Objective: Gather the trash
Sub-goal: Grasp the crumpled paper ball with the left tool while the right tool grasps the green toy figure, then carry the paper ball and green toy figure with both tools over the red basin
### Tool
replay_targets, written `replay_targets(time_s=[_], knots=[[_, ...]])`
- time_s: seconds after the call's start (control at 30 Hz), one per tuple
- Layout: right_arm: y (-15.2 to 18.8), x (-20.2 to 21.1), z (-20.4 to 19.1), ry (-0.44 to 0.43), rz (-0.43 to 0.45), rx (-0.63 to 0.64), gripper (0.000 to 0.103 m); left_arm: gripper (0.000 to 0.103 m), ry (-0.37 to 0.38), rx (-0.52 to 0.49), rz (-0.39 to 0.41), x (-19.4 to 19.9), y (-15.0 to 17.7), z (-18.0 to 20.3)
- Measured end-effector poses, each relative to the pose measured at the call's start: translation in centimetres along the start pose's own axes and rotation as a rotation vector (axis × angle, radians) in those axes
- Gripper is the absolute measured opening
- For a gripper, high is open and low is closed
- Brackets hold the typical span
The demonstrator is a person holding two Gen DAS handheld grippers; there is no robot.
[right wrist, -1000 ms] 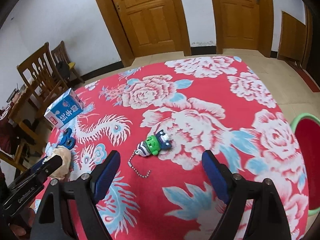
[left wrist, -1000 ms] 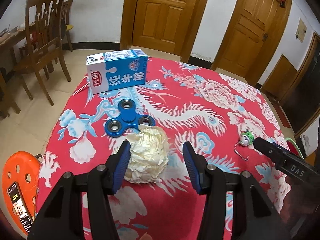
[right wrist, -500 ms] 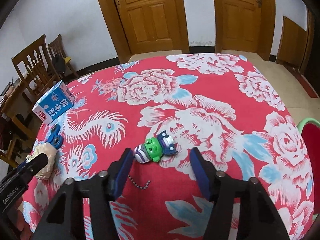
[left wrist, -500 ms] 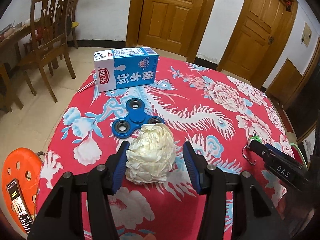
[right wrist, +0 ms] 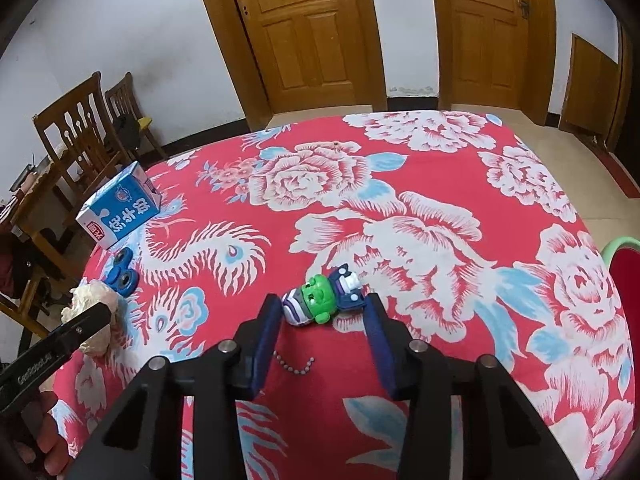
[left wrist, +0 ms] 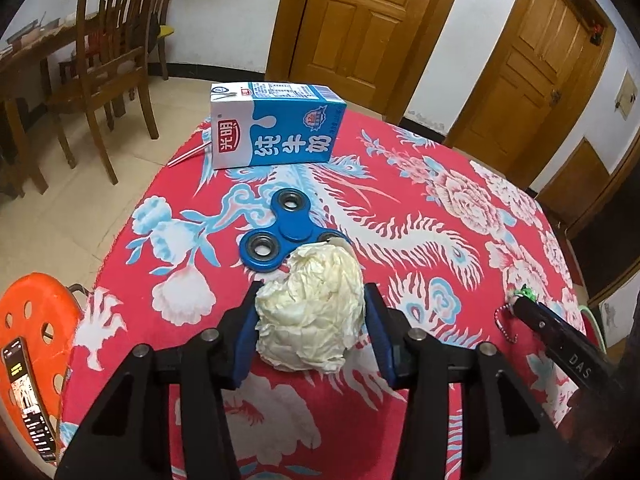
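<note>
A crumpled cream paper ball (left wrist: 308, 320) sits on the red flowered tablecloth (left wrist: 420, 240). My left gripper (left wrist: 312, 292) is closing on it, and both blue pads press its sides. A small green-headed toy on a bead chain (right wrist: 320, 304) lies between the tips of my right gripper (right wrist: 324, 300); its jaws are closing too, and the pads touch both ends of the toy. A blue and white milk carton (left wrist: 276, 128) lies on its side at the far left edge, with a straw (left wrist: 188, 154) beside it.
A blue fidget spinner (left wrist: 288, 232) lies just beyond the paper ball. An orange stool (left wrist: 36, 320) carrying a phone (left wrist: 28, 396) stands below the table's left edge. Wooden chairs (left wrist: 104, 60) stand at the far left. A red, green-rimmed container (right wrist: 624, 280) sits off the right edge.
Both grippers narrowed their jaws. The left one came against the paper ball. The right one closed from wide open onto the toy, which now sits between its tips.
</note>
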State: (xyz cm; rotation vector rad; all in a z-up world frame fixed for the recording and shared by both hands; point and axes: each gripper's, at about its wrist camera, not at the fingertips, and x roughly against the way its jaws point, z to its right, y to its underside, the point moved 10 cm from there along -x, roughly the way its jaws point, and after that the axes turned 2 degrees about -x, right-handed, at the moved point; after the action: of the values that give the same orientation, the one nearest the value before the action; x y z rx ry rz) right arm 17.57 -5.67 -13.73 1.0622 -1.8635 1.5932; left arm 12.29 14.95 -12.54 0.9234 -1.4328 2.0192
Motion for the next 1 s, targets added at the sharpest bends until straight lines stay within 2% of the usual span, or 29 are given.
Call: replay_targets(time_s=[0.17, 0.4, 1.0], knots=[[-0.1, 1.6, 0.0, -0.012, 0.023, -0.006, 0.046, 0.044, 0.056, 0.02, 0.016, 0.9, -0.1, 0.4], [0.1, 4.6, 0.7, -0.03, 0.055, -0.027, 0.046, 0.044, 0.104, -0.027, 0.041, 2.9, -0.4, 2.5], [0.2, 12.2, 5.2, -0.026, 0.168, -0.117, 0.046, 0.044, 0.164, -0.161, 0.059, 5.3, 0.0, 9.3]])
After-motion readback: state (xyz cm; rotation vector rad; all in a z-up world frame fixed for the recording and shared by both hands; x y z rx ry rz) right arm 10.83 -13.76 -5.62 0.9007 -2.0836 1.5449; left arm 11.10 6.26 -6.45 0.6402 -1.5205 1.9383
